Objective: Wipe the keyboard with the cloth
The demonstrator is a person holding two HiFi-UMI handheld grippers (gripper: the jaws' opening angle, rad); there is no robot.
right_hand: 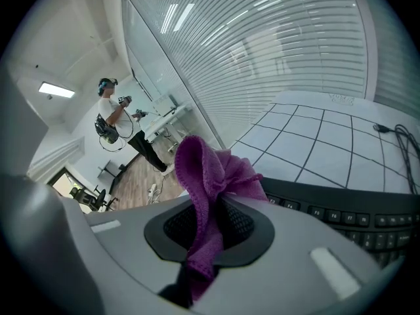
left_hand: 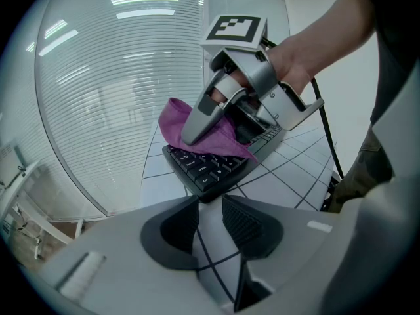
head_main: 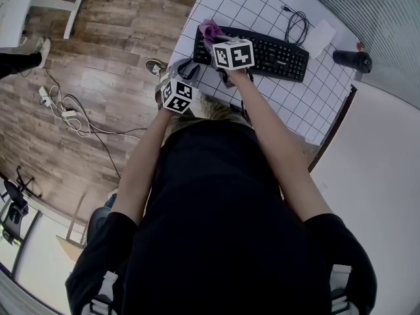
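Left tool, jaws slightly apart and empty, hangs by the table edge. Right tool clamps the purple cloth over the left end of the keyboard. The bunched hold may slip, or the unbraced keyboard may slide.

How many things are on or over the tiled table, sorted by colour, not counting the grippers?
Black: 3 (keyboard, coiled cable, dark cylinder)
Purple: 1 (cloth, held at the keyboard's end)
White: 1 (sheet)
Total: 5
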